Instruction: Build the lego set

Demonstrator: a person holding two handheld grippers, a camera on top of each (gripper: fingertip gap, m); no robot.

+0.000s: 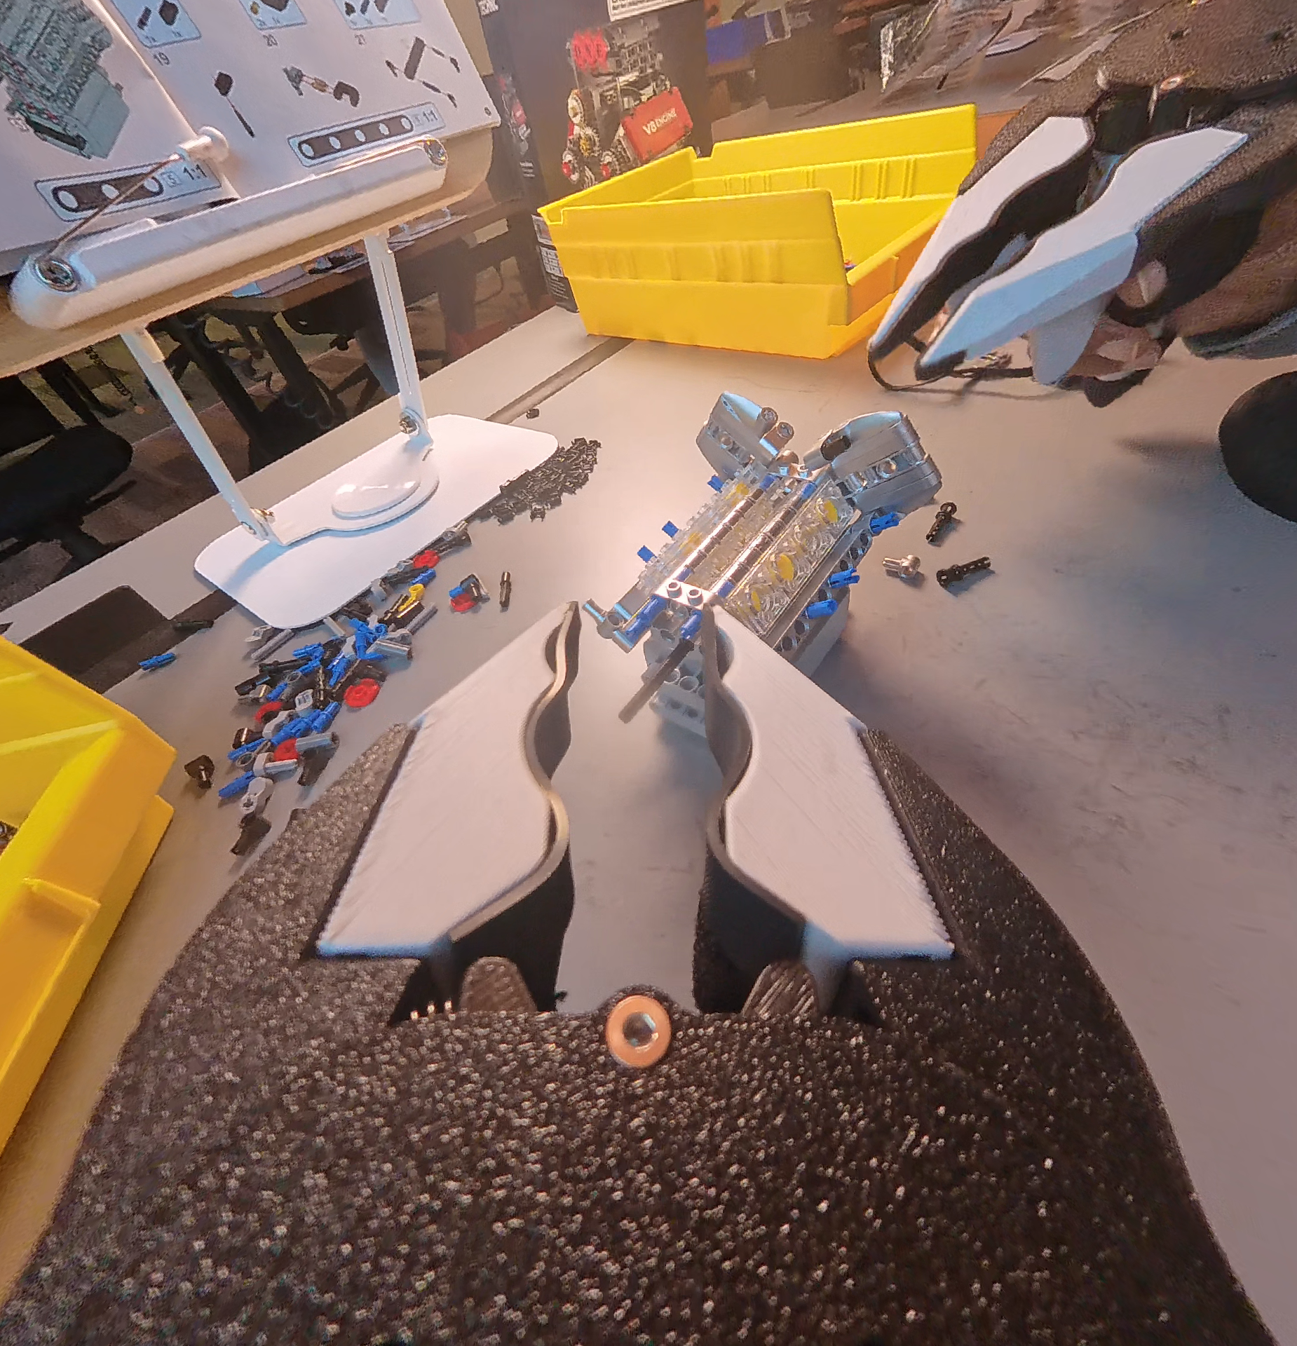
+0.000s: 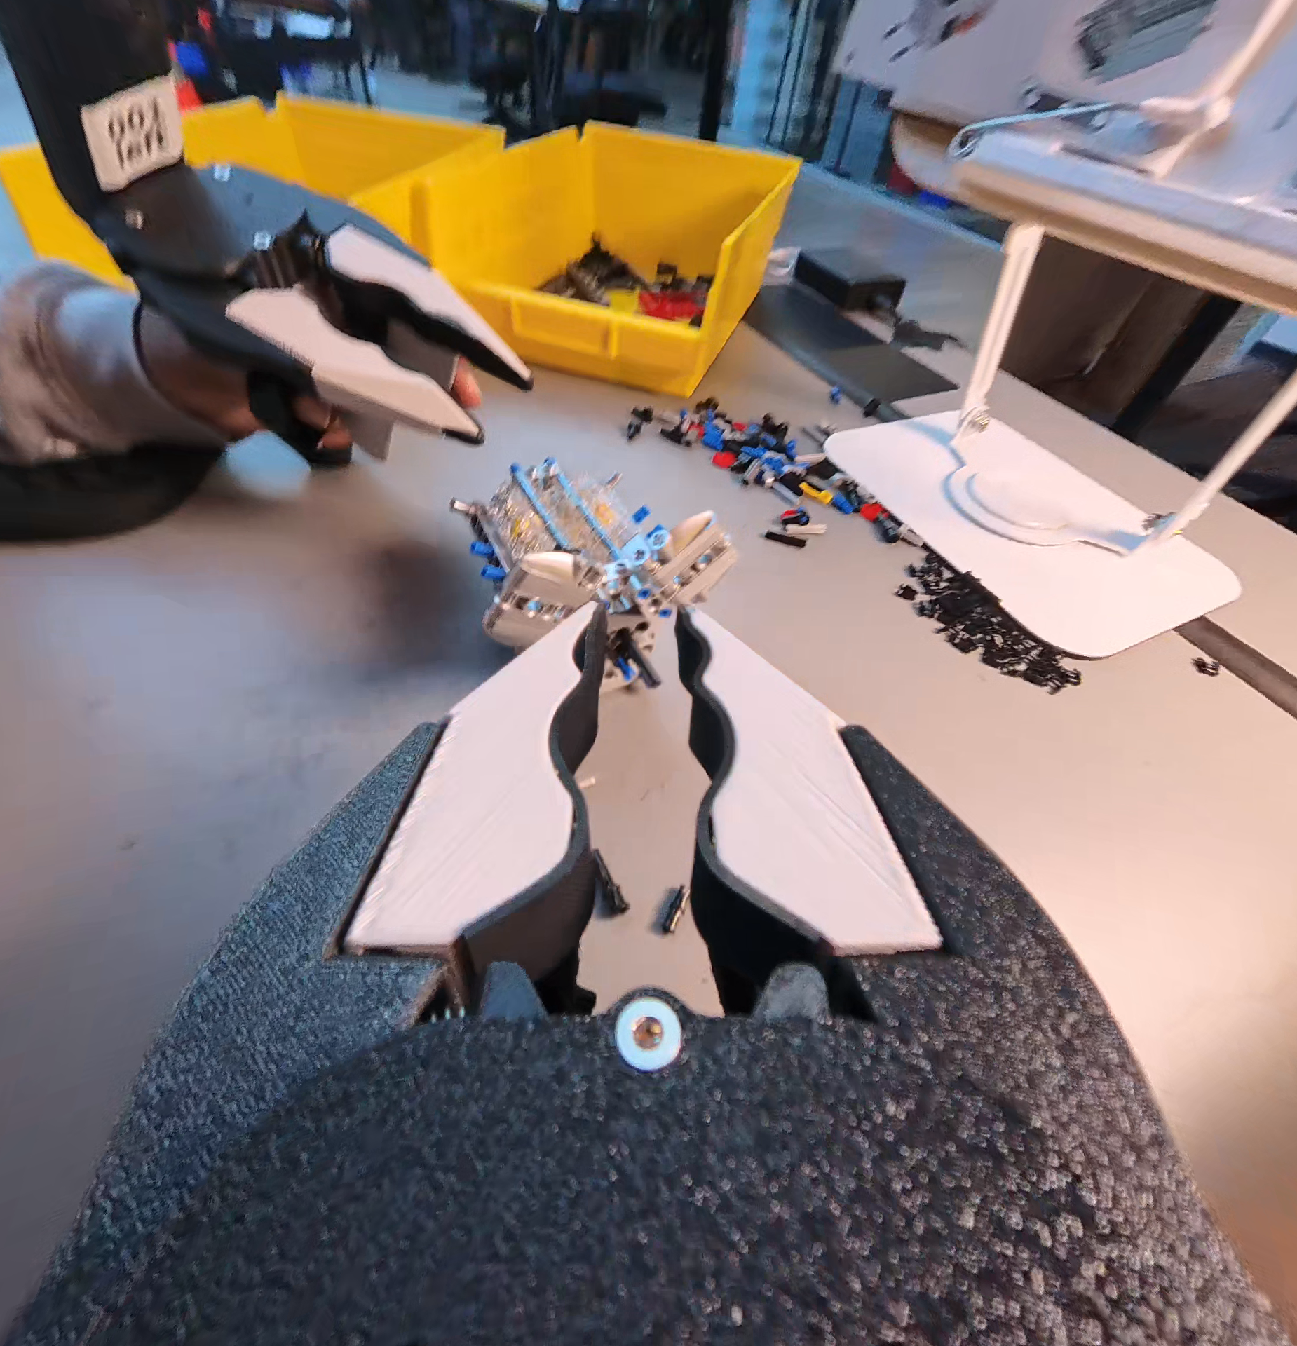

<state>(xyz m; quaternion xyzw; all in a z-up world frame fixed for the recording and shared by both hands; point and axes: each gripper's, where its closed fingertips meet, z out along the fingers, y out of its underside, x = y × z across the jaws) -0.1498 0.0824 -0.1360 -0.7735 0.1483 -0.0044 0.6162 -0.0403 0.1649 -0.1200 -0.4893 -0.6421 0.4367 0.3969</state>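
Note:
A grey, clear and blue brick-built engine model [image 1: 762,553] lies on the grey table [image 1: 1068,801], with a black axle sticking out of its near end. My left gripper [image 1: 642,626] is open and empty, its tips on either side of that near end as seen from behind. In the right wrist view it hangs in the air up and left of the model [image 2: 594,539]; the left gripper [image 2: 501,404] touches nothing. My right gripper [image 2: 640,619] is open and empty, pointing at the model's other end. In the left wrist view, the right gripper [image 1: 904,357] floats above the table.
A pile of blue, black and red loose pieces [image 1: 318,699] and a heap of black pins [image 1: 551,481] lie by the white base of a booklet stand [image 1: 383,524]. Yellow bins stand behind [image 1: 740,291] and at the left [image 1: 48,837]. A few small pins [image 1: 962,572] lie right of the model. Across from one pair of fingers to the other is roughly 15 cm.

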